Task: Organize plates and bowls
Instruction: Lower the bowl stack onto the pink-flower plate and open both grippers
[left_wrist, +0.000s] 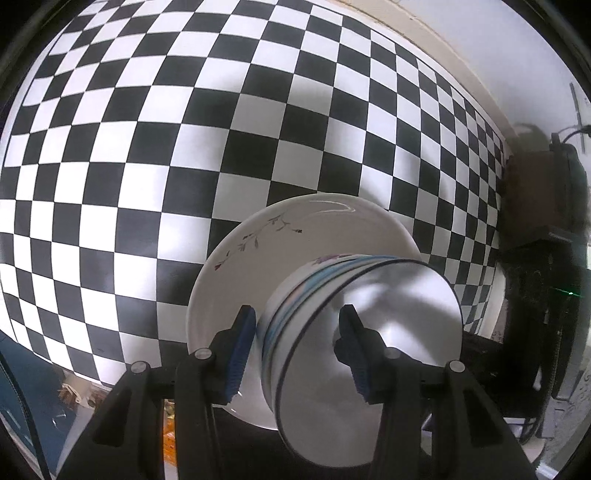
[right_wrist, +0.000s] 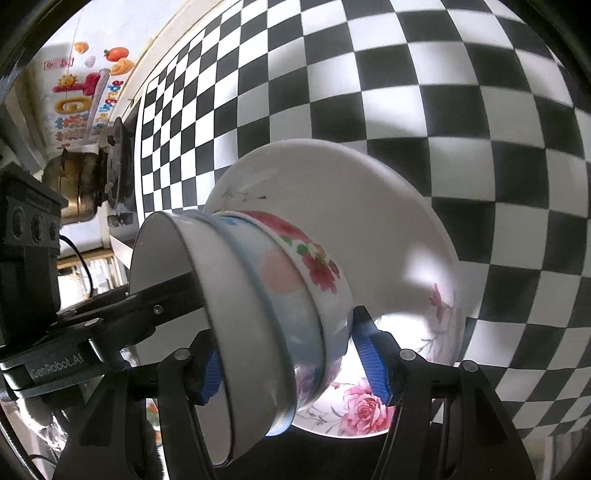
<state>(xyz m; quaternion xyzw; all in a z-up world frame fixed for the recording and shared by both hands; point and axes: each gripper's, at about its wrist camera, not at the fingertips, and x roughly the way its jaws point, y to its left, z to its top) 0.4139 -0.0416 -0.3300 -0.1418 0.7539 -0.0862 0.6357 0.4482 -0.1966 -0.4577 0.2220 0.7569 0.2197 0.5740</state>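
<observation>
A stack of nested bowls (left_wrist: 314, 295) stands on a white floral plate (left_wrist: 258, 251) on the checkered table. My left gripper (left_wrist: 295, 347) is closed across the wall of the stack, one finger (left_wrist: 354, 343) inside the top white bowl (left_wrist: 388, 332), the other outside. In the right wrist view the same stack (right_wrist: 266, 295) shows a red-flowered bowl (right_wrist: 314, 258) lowest, on the plate (right_wrist: 351, 221). My right gripper (right_wrist: 284, 369) spans the stack from the opposite side, blue pads (right_wrist: 373, 362) against it. The left gripper's finger (right_wrist: 147, 306) reaches into the top bowl.
The checkered tablecloth (left_wrist: 184, 147) covers the table. Dark equipment (left_wrist: 535, 221) stands at the table's right edge in the left wrist view. A metal pot (right_wrist: 77, 184) and a colourful wall sticker (right_wrist: 81, 92) lie beyond the table's far left in the right wrist view.
</observation>
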